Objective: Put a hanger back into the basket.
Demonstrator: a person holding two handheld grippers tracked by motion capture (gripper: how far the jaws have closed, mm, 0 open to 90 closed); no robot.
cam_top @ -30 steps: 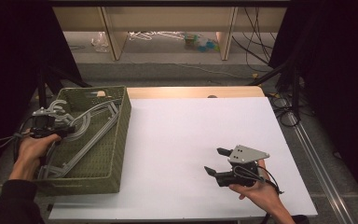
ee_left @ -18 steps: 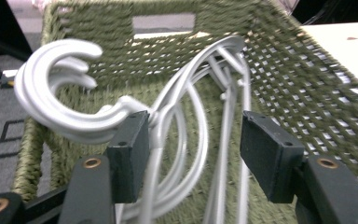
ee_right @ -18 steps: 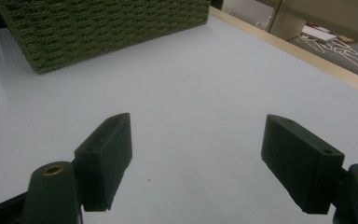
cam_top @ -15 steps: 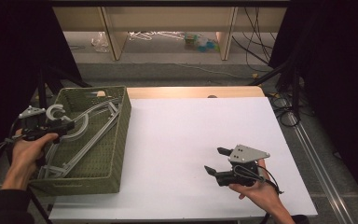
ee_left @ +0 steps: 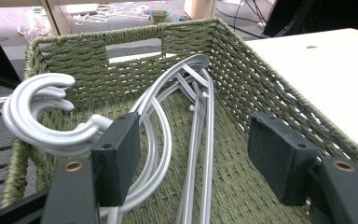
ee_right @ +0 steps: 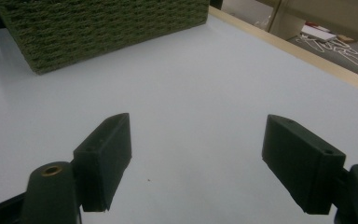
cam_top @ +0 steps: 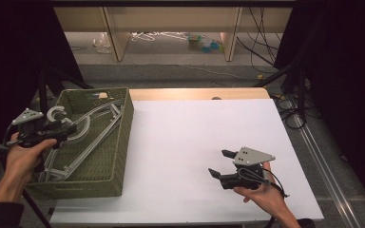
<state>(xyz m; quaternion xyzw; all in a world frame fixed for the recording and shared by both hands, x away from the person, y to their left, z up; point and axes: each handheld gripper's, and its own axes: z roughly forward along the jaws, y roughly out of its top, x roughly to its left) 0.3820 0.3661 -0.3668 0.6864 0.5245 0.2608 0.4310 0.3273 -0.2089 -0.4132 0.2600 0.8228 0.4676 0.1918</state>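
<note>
My right gripper sits low over the white table, held in my right hand, jaws spread wide with nothing between them; in the right gripper view only bare tabletop lies between the pads. Ahead of it and well apart, across the table, stands the green woven basket, its side wall filling the far part of that view. My left gripper is held by my left hand at the basket's near-left rim, pointing into it. Its jaws are also wide open, gripping nothing. Grey plastic hangers lie in the basket ahead and below the jaws, long bars running away toward the far wall. Their hooks curl just beside the left pad, on its outer side; contact, I cannot tell. Beyond the hangers is the basket's far wall with a handle cutout. Past that, floor with clutter.
</note>
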